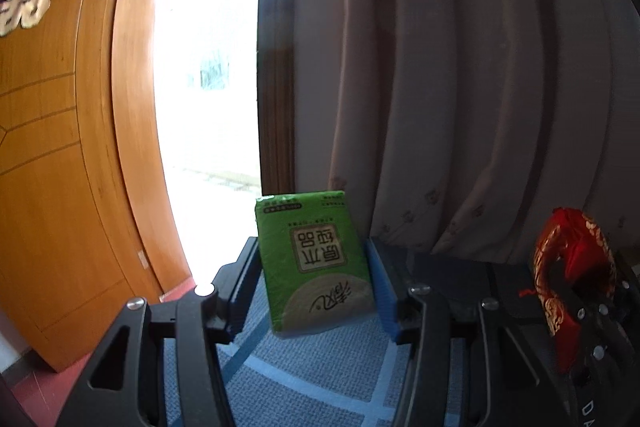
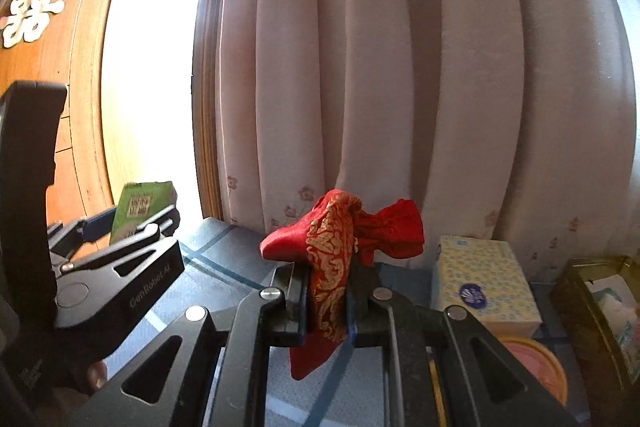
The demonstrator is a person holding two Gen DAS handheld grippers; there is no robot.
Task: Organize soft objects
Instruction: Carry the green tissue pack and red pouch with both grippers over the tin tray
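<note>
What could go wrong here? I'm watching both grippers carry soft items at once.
The green tissue pack sits tilted in the left gripper and may slip. The red brocade pouch is pinched by a thin fold in the right gripper, so it could slide out or snag the curtain.

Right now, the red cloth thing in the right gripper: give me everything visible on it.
The red pouch looks like satin fabric: plain red panels plus a band of gold brocade pattern. It is crumpled and bunched, with one gathered end flaring toward the curtain. The right gripper is shut on its patterned middle, holding it off the blue-lined surface; a red corner hangs below the jaws. In the left wrist view it shows at the right edge, with a thin red cord dangling. Nothing else touches it.
</note>
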